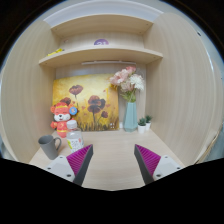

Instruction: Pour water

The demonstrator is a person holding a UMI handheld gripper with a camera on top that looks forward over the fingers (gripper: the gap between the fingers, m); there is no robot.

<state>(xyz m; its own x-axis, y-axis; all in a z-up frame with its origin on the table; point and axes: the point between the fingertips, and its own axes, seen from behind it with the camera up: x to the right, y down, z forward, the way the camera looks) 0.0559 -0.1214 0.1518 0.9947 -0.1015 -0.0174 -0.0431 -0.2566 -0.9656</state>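
Observation:
My gripper (113, 160) stands open above a light wooden desk (110, 145), with nothing between its magenta pads (82, 158). Ahead and to the left, a clear plastic bottle (74, 135) stands upright near the left finger. Just left of it sits a dark grey mug (50, 147) with a handle. Both are apart from my fingers.
An orange plush toy (62, 118) sits behind the bottle, against a flower painting (88, 102). A blue vase with pink flowers (130, 112) and a small potted plant (144, 123) stand at the back right. A shelf (98, 54) runs overhead; side walls enclose the desk.

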